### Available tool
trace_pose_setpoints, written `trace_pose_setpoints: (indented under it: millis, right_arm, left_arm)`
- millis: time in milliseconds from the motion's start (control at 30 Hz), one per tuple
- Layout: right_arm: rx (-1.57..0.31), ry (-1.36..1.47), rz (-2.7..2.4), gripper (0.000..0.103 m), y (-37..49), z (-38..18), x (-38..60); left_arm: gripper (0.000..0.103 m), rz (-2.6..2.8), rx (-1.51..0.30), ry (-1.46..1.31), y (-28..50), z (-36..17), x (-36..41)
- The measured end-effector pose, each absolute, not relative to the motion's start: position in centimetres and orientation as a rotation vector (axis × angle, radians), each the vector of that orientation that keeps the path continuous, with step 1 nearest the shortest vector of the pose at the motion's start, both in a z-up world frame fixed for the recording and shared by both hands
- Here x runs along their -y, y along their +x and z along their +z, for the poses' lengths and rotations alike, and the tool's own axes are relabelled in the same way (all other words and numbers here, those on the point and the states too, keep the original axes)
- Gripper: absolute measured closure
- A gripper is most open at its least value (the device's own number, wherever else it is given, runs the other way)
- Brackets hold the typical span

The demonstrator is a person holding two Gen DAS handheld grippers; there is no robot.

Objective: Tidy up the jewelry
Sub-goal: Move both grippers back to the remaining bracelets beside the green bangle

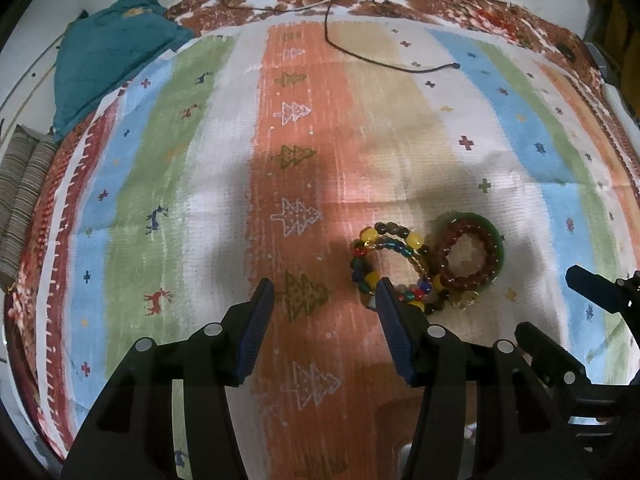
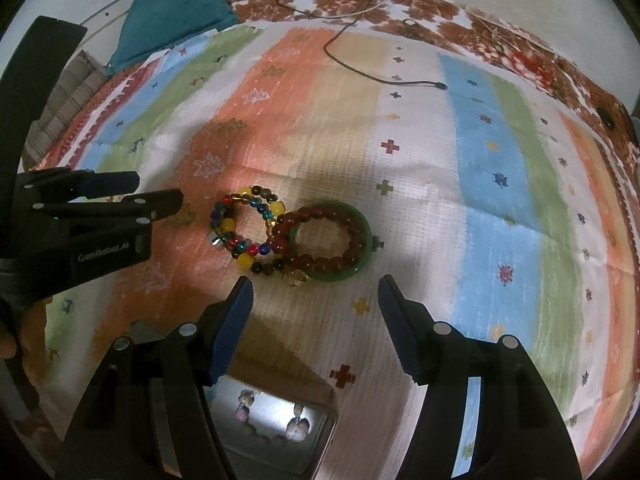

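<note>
A small heap of jewelry is seen on a striped cloth [image 2: 472, 152] printed with trees, deer and crosses. The heap is made of three pieces lying flat and touching one another. A green bangle [image 2: 362, 224] lies to the right, and a dark red beaded bracelet [image 2: 320, 260] rests on top of it, following its ring. A multicolored beaded bracelet [image 2: 244, 232], with yellow, blue, red and dark beads, is coiled in several loops at the left and overlaps the red beads. A small pale yellow charm [image 2: 296, 278] is seen at the near edge, where the two beaded pieces meet. The long axis of the heap runs left to right across the right wrist view.

The right tongs [image 2: 316, 300] are held spread apart, with nothing between them, just short of the heap on its near side. The left tongs [image 1: 324, 304] are likewise spread apart and empty; in the left wrist view the right-hand finger stands in front of the multicolored bracelet [image 1: 384, 264], the green bangle [image 1: 494, 240] and red bracelet [image 1: 464, 256] lying beyond it to the right.

At the bottom of the right wrist view a shiny metal tin [image 2: 316, 452] is shown open, with pale beads [image 2: 298, 428] inside. A thin black cable [image 2: 360, 68] lies across the far part of the cloth, and a teal fabric [image 2: 176, 12] is bunched at the far left corner.
</note>
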State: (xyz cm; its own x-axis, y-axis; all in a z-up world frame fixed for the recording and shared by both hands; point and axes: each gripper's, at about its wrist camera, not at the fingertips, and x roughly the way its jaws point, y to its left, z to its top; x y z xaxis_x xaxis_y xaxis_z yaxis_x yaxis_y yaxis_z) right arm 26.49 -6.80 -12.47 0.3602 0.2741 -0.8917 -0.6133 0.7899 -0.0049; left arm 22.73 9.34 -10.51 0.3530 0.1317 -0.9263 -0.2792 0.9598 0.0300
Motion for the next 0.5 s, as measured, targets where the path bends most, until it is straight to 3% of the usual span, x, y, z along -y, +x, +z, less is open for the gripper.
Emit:
trace_pose_setpoints:
  millis: [500]
  right_arm:
    - [-1.061,-0.431,0.619,0.038,27.6,-14.0,5.3]
  left_arm:
    - [0.05,0.244,-1.22,-0.143,25.2,-13.7,-10.1]
